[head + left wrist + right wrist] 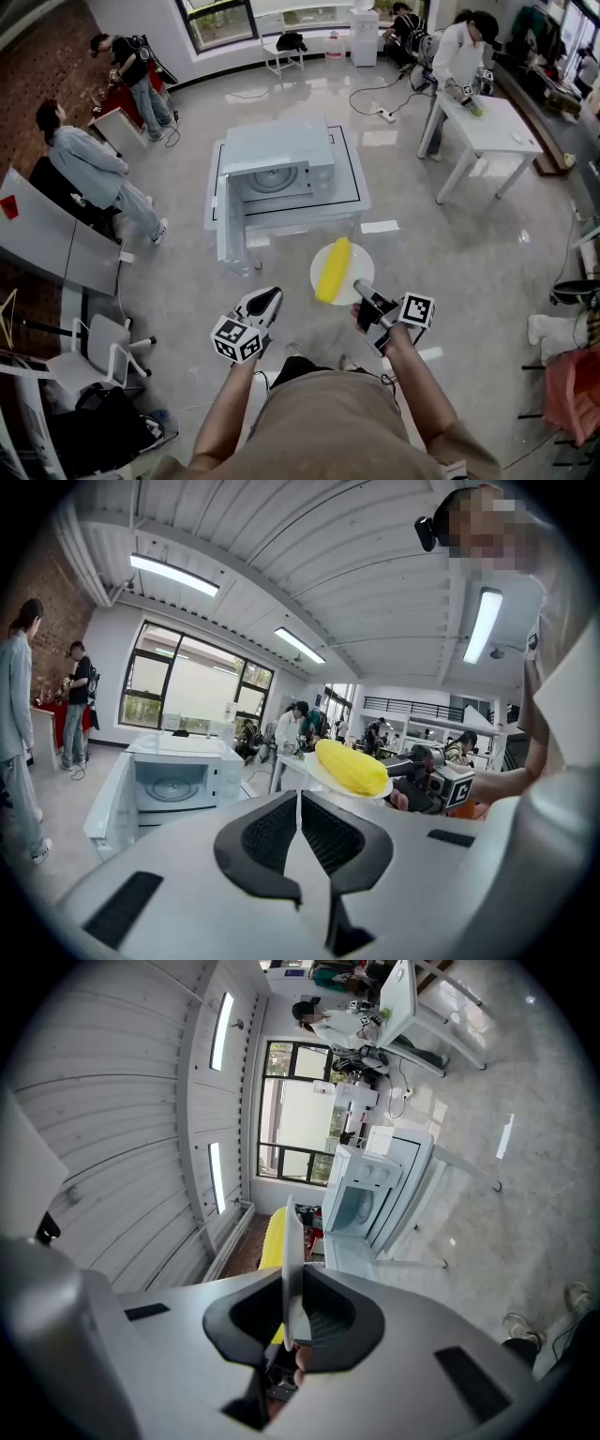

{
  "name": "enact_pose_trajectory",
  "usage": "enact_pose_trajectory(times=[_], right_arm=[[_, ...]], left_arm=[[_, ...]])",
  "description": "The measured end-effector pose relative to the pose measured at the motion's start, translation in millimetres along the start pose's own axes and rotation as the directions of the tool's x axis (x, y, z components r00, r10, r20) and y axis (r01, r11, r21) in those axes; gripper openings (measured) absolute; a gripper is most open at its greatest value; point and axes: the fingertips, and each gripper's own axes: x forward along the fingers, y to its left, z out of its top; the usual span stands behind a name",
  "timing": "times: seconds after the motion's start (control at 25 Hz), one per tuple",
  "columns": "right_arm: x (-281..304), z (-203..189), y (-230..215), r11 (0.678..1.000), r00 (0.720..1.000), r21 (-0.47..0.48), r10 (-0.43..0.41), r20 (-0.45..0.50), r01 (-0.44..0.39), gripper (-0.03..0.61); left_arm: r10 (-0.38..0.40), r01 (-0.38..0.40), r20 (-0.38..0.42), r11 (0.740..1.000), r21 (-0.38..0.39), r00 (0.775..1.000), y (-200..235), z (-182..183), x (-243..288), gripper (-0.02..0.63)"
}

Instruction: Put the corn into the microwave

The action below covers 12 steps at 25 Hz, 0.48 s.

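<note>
Our right gripper has its jaws shut tight on the rim of a round white plate. Our right arm reaches forward and holds the gripper out level in front of us. A long yellow corn cob lies on the plate, just past the jaws, pointing away from us.

Our left gripper is just beside the plate on its left, tipped down a little. Its jaws are pressed together with nothing in them.

The plate and the corn are up in the air, apart from the white microwave oven ahead of us. The microwave's door hangs wide open on the left side. We can see the round glass tray inside.

The microwave stands on a low white counter with a black line around its top. Under everything is a shiny grey floor. Further off, other people stand by a white table and near a red brick wall.
</note>
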Motion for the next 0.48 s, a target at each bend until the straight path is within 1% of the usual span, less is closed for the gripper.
enact_pose_trajectory(times=[0.2, 0.48], right_arm=[[34.6, -8.5, 0.5, 1.000, 1.000, -0.015, -0.009, 0.018, 0.010, 0.034], [79.6, -31.3, -7.4, 1.000, 0.998, 0.009, -0.003, 0.057, 0.003, 0.033]], left_arm=[[-0.020, 0.020, 0.005, 1.000, 0.011, 1.000, 38.2, 9.9, -10.4, 0.005], [-0.050, 0.050, 0.018, 0.999, 0.009, 0.999, 82.3, 6.3, -23.3, 0.005]])
